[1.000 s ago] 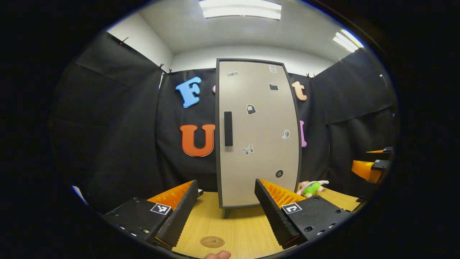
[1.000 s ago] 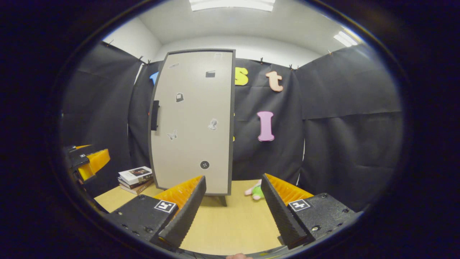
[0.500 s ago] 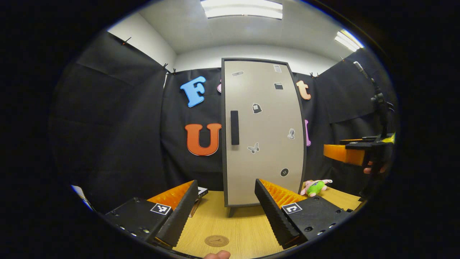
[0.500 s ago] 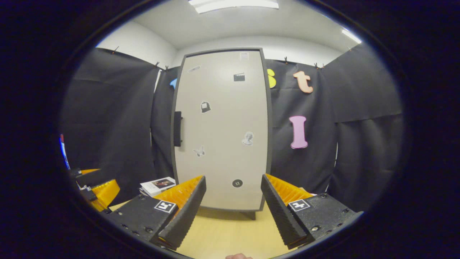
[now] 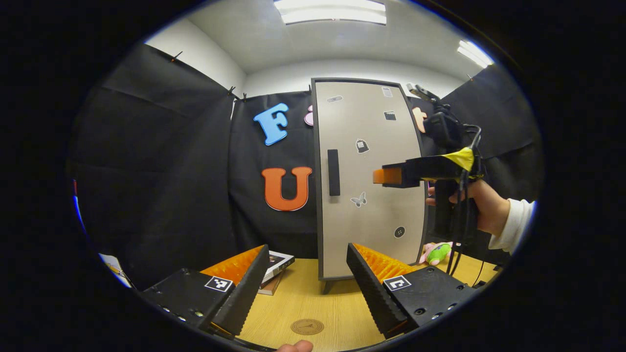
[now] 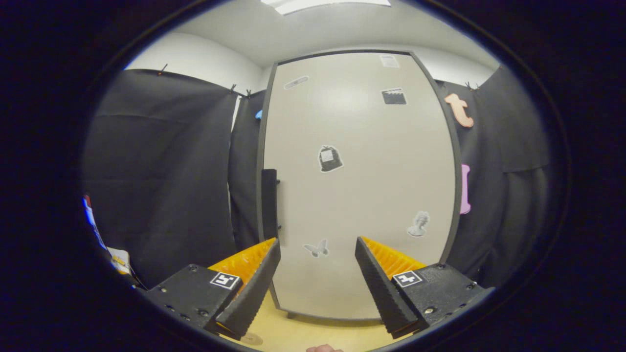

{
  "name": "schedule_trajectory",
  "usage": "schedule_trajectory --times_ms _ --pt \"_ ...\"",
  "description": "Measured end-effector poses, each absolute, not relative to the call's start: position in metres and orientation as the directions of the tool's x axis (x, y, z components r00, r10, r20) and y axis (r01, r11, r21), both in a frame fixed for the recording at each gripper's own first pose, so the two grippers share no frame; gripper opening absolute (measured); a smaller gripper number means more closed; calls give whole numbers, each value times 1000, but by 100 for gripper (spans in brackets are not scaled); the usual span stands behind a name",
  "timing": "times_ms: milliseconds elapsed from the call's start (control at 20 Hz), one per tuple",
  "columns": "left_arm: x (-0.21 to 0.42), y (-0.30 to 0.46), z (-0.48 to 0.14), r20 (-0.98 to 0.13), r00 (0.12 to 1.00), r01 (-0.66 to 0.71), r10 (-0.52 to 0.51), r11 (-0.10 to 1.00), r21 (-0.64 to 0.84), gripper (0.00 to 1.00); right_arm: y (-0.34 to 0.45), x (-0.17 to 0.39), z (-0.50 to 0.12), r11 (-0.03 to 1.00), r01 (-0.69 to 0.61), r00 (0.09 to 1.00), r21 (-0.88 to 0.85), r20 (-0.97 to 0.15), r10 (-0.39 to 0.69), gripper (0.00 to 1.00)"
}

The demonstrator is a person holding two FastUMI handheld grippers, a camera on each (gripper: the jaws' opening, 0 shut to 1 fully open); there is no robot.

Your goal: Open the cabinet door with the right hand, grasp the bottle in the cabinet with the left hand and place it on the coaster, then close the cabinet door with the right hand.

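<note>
The right hand-held gripper [image 6: 315, 274] has closed in on the still-shut cabinet door [image 6: 357, 186], fingers wide and empty, facing its stiff vertical handle [image 6: 269, 203], the natural hold.

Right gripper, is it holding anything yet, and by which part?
Nothing is held. The right gripper is open in front of the closed cabinet door, short of the handle.
</note>
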State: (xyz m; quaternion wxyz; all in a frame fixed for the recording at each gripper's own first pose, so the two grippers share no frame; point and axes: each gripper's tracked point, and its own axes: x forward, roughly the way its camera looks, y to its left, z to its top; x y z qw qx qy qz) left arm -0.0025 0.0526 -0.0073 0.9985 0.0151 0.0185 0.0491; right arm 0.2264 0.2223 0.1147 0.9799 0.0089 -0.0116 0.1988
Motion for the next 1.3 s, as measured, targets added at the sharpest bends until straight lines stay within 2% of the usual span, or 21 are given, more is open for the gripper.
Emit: schedule_trajectory --times_ms 100,300,350,450,550,600,650,700,750,800,850,900,1050,1100,1150,1300 --pt "-3 55 -8 -40 994 -101 102 994 39 96 244 246 118 917 -398 917 -1 15 398 99" --pt "-4 63 -5 -42 993 -112 114 992 50 96 283 272 123 909 -417 909 -5 7 417 99" --pt "0 69 -9 -43 992 -115 118 992 51 96 291 278 124 907 -420 908 -12 5 420 95" --pt "5 74 -12 -45 991 -124 127 991 57 96 306 288 127 906 -422 906 -20 4 423 99" --pt "5 78 -14 -50 990 -128 131 990 57 96 318 295 128 904 -427 904 -22 -7 427 99" --pt "5 79 -14 -51 990 -130 133 990 58 96 321 300 125 905 -424 906 -21 -15 424 95" --pt "5 81 -14 -49 989 -134 137 989 60 96 324 304 124 908 -419 908 -21 -20 419 99" --pt "5 83 -14 -48 989 -137 140 989 60 96 326 305 125 910 -413 911 -20 -16 413 97" --pt "5 84 -14 -47 989 -137 139 989 57 96 331 306 128 910 -414 910 -25 -5 414 94" --pt "6 82 -13 -45 990 -134 136 990 52 96 331 308 129 914 -405 914 -36 1 405 80" --pt "7 82 -12 -40 990 -131 133 990 48 96 333 308 128 914 -403 915 -46 -3 404 77" --pt "7 81 -11 -37 991 -129 131 990 48 96 335 308 128 913 -406 914 -51 -3 406 68" --pt "7 83 -13 -35 991 -125 127 991 55 96 338 310 127 918 -393 920 -47 -2 393 52" --pt "8 84 -15 -35 991 -125 127 991 56 96 337 312 127 923 -383 924 -32 3 384 37" --pt "5 85 -16 -33 992 -124 126 991 53 96 337 312 127 925 -379 926 -29 1 379 38" --pt "4 88 -16 -30 992 -120 121 992 38 96 337 312 126 919 -395 919 -12 -16 394 25"
